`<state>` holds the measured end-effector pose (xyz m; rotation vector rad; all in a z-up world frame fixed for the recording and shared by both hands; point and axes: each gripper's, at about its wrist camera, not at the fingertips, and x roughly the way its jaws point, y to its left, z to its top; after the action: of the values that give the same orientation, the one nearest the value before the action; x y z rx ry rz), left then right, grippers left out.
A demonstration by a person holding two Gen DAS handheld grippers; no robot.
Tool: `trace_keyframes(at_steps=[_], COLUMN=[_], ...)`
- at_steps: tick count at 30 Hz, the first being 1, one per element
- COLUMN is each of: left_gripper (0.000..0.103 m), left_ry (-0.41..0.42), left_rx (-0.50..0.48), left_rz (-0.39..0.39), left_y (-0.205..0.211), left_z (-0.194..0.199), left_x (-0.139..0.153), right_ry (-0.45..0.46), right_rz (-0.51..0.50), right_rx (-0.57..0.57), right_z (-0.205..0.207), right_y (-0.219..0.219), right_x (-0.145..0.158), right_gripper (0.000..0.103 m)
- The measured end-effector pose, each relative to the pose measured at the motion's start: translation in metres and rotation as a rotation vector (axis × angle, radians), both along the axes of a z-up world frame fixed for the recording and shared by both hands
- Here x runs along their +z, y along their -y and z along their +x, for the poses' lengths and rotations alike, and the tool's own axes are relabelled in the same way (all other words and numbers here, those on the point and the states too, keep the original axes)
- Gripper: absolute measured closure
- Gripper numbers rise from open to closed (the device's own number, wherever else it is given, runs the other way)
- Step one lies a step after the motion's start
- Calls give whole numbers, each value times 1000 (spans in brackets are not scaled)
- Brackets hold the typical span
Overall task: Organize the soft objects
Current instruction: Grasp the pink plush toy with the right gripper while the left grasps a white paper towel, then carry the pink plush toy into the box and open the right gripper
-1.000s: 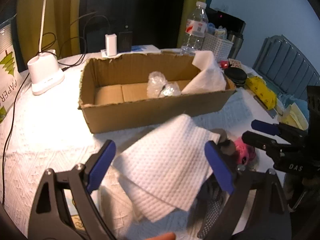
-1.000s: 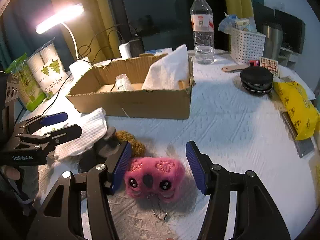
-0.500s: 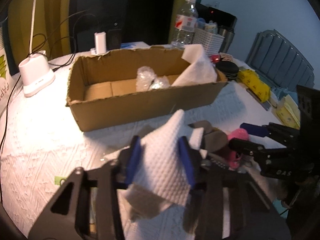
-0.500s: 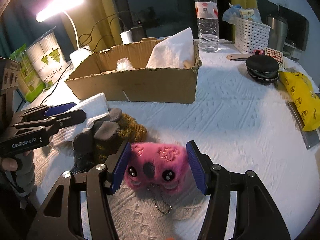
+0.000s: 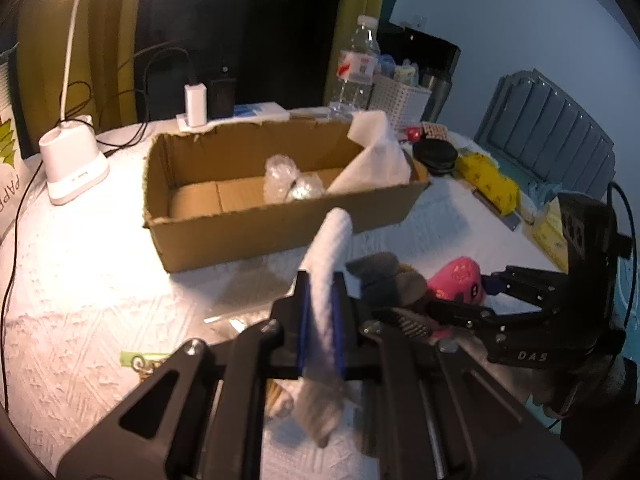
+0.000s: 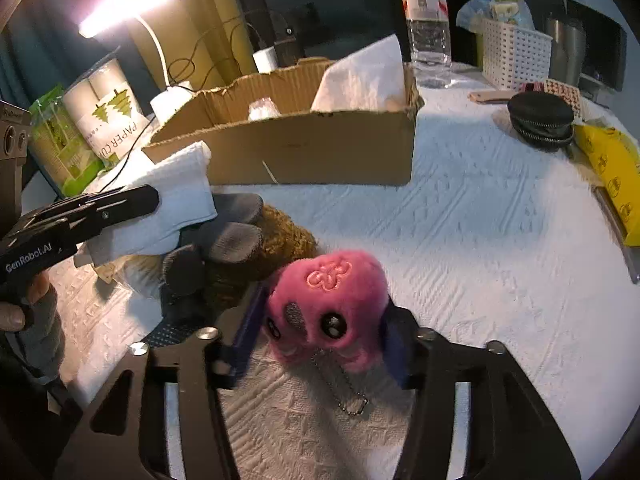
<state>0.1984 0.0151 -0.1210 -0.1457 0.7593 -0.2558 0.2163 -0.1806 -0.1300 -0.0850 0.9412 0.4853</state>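
My left gripper (image 5: pixel 320 316) was clamped tight on the folded white cloth (image 5: pixel 326 280), its long axis pointing ahead at the cardboard box (image 5: pixel 280 224) just beyond. My right gripper (image 6: pixel 320 340) was closing around the pink plush (image 6: pixel 326 304), seemingly touching it. Legible writing: "GenRobot.AI", "DAS", "PAPER" on the paper-cup pack (image 6: pixel 110 120)

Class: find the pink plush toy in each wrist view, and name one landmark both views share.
Left wrist view: pink plush toy at right of centre, beside the grey glove.
Right wrist view: it sits low at centre, between the right hand-held gripper's closing jaws.
Shared landmark: cardboard box.
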Motion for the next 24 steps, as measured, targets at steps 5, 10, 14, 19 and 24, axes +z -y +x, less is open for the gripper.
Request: trace_keyframes(at_steps=[5,10,14,19,24], left_gripper=[93,93,93,93,93], left_ry=[41,68,101,137,169], left_rx=[15,33,49,70,94], left_rz=[-11,-27,-36,-41,-44], left_y=[-8,-17,-25,-35,-47], left_z=[-9,-13,-18,-23,-28], left_x=[14,24,35,47,59], right_ry=[40,80,113,150,178], right_rz=[-13,-15,-14,-8,-6], right_rx=[-7,-14,-16,-9,8], right_z=[-4,-6,-6,-4,-2], right_y=[1,3,2,-2,-10], right_x=[10,25,39,56,70], right_gripper=[54,54,54,54,54])
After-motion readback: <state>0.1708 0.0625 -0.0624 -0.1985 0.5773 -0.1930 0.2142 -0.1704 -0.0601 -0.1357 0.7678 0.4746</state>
